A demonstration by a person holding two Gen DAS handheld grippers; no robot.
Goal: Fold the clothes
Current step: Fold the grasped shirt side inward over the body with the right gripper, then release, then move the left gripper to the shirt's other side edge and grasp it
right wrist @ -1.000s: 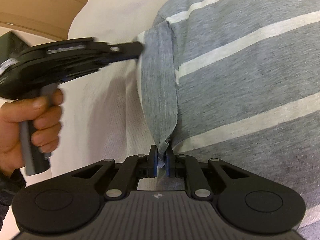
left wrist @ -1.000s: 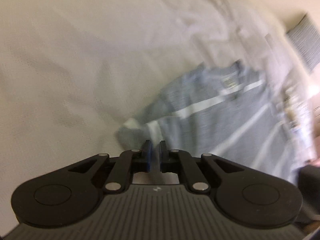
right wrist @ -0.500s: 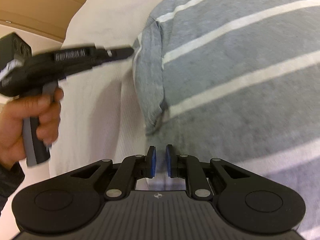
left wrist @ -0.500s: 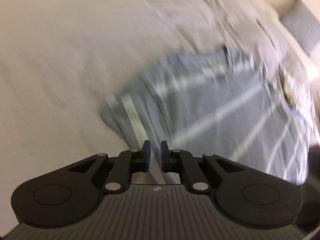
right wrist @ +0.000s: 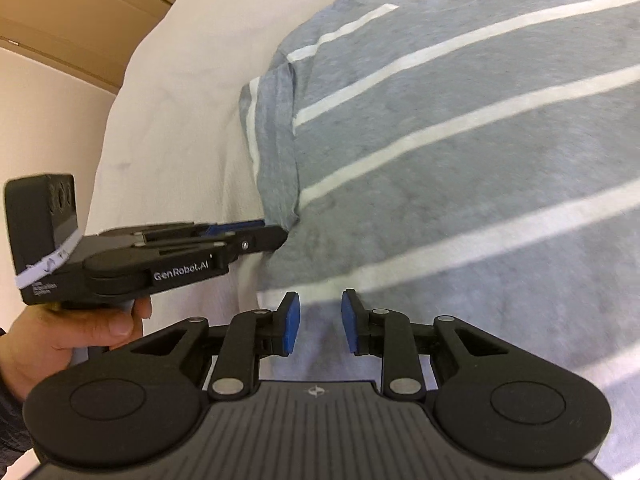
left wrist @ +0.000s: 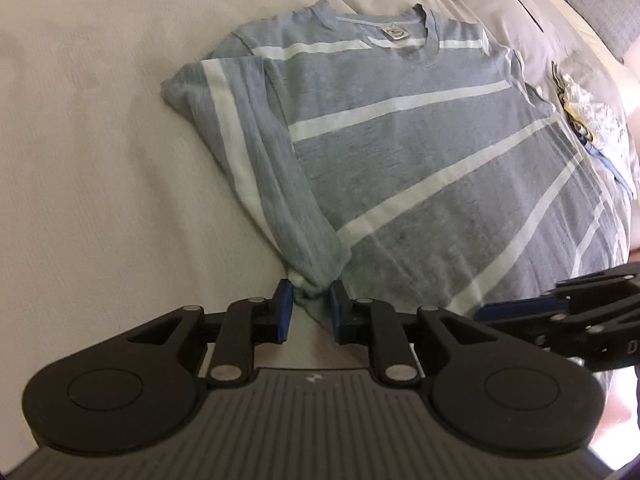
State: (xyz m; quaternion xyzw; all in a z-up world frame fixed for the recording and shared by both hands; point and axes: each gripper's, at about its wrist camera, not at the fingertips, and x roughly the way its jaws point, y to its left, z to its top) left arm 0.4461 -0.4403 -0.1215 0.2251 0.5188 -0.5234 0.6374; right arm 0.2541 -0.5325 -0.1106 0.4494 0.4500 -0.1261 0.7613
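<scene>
A grey T-shirt with white stripes lies flat on a pale bed, collar at the far end. Its left sleeve is folded in along the body. My left gripper is open, its blue pads on either side of the sleeve's cuff end. In the right wrist view the shirt fills the right side and the left gripper touches the sleeve tip. My right gripper is open and empty over the shirt's lower edge; it also shows in the left wrist view.
The pale bedsheet spreads left of the shirt. A crumpled printed garment lies right of it, with a grey pillow at the far corner. Wooden cabinets stand beyond the bed's left edge.
Both grippers have let go of the sleeve and opened. The sleeve now lies folded along the shirt's side. The left gripper has come down to the cuff end.
</scene>
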